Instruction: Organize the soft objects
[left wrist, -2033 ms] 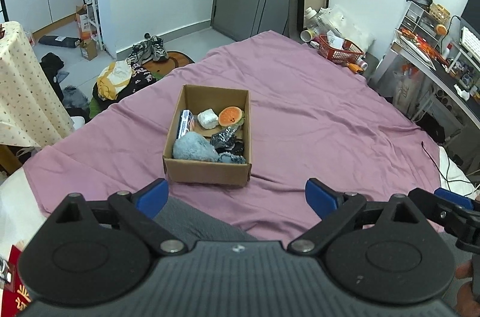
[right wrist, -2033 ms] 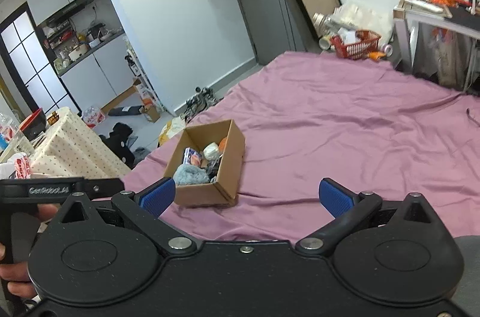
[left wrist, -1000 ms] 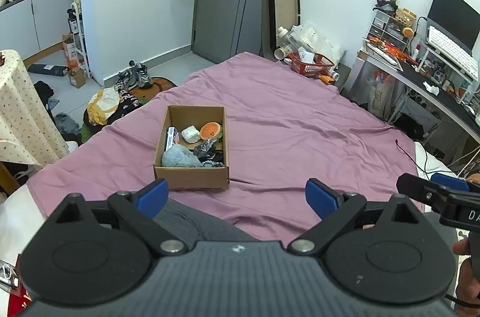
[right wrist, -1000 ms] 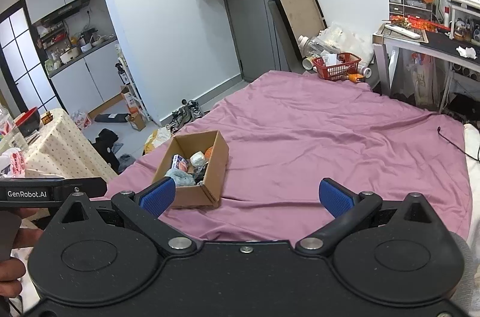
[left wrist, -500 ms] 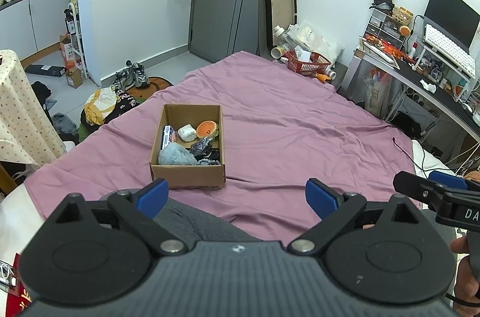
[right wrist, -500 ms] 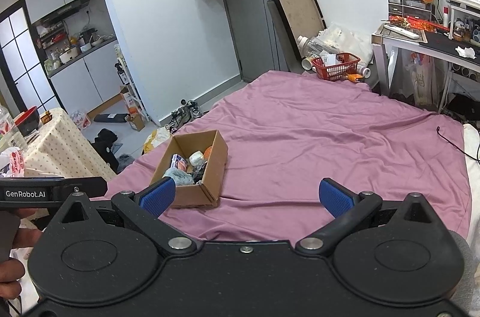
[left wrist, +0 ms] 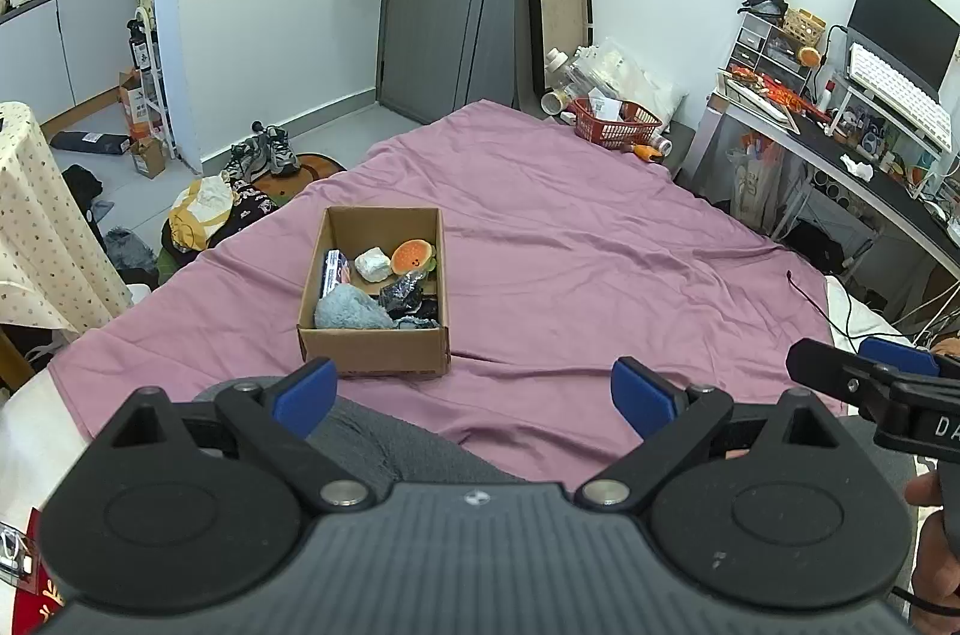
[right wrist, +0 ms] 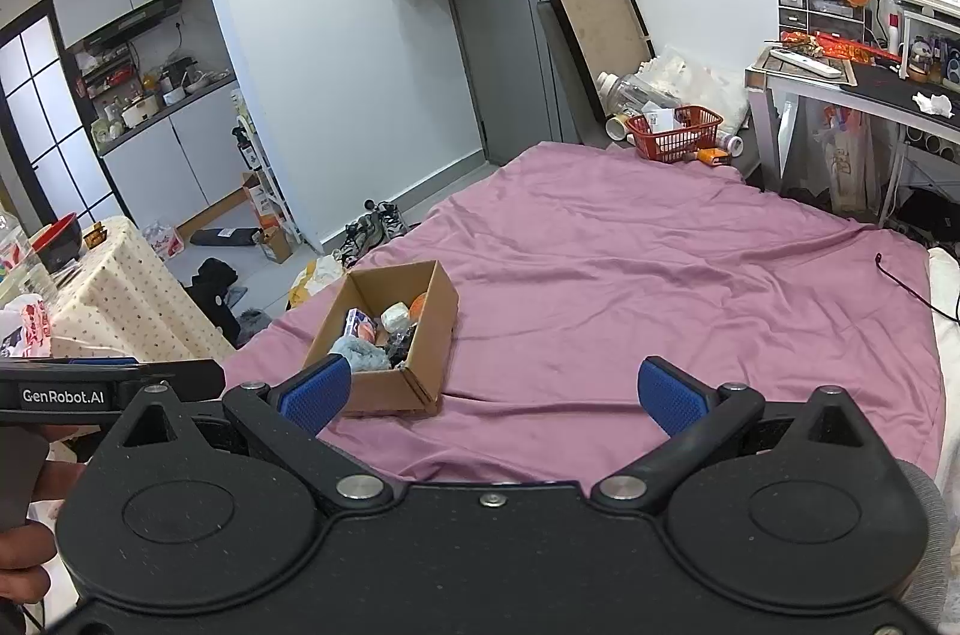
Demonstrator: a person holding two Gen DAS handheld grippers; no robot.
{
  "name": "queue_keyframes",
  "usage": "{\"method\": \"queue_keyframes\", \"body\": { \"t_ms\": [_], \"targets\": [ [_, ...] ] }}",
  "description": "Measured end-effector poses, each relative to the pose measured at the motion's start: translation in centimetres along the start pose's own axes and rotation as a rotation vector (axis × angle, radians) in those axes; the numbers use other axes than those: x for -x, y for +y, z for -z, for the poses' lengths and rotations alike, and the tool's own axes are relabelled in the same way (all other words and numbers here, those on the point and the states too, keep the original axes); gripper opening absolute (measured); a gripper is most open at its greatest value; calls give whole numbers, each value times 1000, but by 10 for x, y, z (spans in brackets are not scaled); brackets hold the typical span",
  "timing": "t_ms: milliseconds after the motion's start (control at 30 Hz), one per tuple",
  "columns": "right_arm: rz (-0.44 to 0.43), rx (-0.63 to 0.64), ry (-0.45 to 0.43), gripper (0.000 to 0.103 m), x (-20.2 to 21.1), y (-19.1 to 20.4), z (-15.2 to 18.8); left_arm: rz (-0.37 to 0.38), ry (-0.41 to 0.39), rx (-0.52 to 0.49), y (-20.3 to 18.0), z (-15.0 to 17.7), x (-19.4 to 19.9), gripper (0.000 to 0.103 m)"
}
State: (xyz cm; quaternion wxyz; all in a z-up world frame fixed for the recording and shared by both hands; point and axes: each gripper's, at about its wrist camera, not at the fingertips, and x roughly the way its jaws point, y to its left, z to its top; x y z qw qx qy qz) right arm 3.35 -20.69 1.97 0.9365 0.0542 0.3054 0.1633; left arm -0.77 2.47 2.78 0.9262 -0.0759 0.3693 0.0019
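Note:
A brown cardboard box [left wrist: 375, 352] [right wrist: 393, 386] sits on the purple bed sheet [left wrist: 600, 263] [right wrist: 660, 275]. Inside lie a fluffy blue-grey soft piece [left wrist: 351, 309] [right wrist: 363, 356], an orange plush with a face [left wrist: 413, 255], a white lump [left wrist: 372, 264], a dark crumpled piece [left wrist: 403, 293] and a small printed pack [left wrist: 336, 269]. My left gripper [left wrist: 471, 392] hangs open and empty, well back from the box. My right gripper [right wrist: 492, 392] is likewise open and empty, its left fingertip [right wrist: 315, 391] overlapping the box's near corner in view only.
A grey-clad knee [left wrist: 372, 437] lies under the left gripper. Left of the bed stand a dotted tablecloth table [left wrist: 36, 239], clothes and shoes [left wrist: 264, 152] on the floor. A red basket [left wrist: 615, 123] and a desk [left wrist: 840, 167] are at the far right.
Both grippers have pulled up and back from the box, which now looks smaller and farther off. The jaws stayed open; the box and its contents did not move.

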Motion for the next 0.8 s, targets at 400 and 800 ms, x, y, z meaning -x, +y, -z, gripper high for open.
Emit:
{"method": "queue_keyframes", "body": {
  "t_ms": [400,800],
  "targets": [
    [-2,-9,-8,103,1,-3,2,-9,5,-2,0,2,-2,97],
    [29,-34,10,103,-11,-11,3,-14,-4,11,-8,3,-12,97]
  ]
}}
